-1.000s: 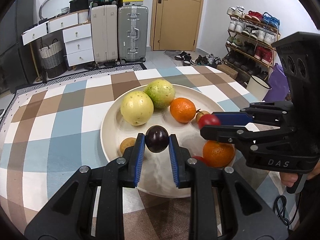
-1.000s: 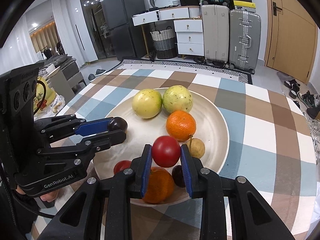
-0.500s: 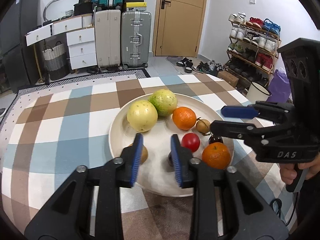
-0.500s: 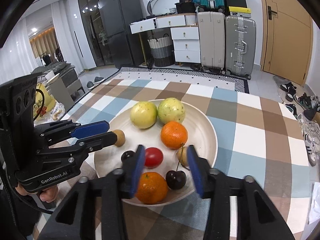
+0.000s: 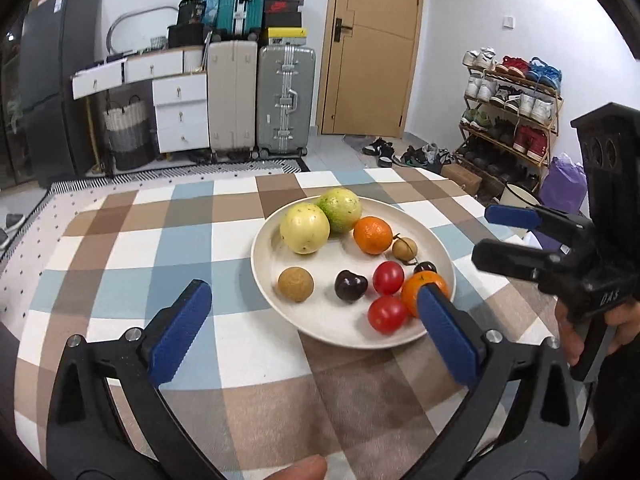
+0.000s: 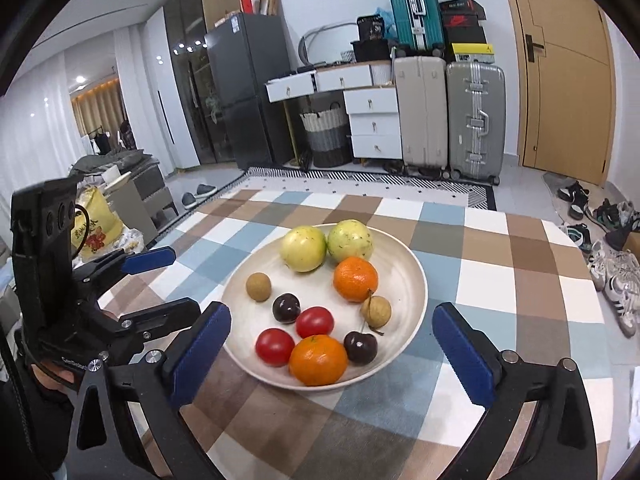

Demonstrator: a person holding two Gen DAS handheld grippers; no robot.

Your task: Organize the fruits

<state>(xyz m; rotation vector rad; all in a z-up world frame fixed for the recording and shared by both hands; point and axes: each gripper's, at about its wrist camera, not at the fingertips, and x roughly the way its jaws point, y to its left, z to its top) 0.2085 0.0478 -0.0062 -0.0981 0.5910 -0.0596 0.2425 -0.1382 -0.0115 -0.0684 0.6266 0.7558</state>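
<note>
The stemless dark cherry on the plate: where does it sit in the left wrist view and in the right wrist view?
Left wrist view: dark cherry lies near the plate's middle, between the brown longan and a red tomato.
Right wrist view: the cherry is left of centre, just above-left of a tomato.
Shared landmark: the silver suitcase behind the table.

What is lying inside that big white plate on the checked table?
On the plate: two yellow-green round fruits, two oranges, two red tomatoes, two dark cherries and two small brown fruits. Anything beneath them is hidden.
</note>
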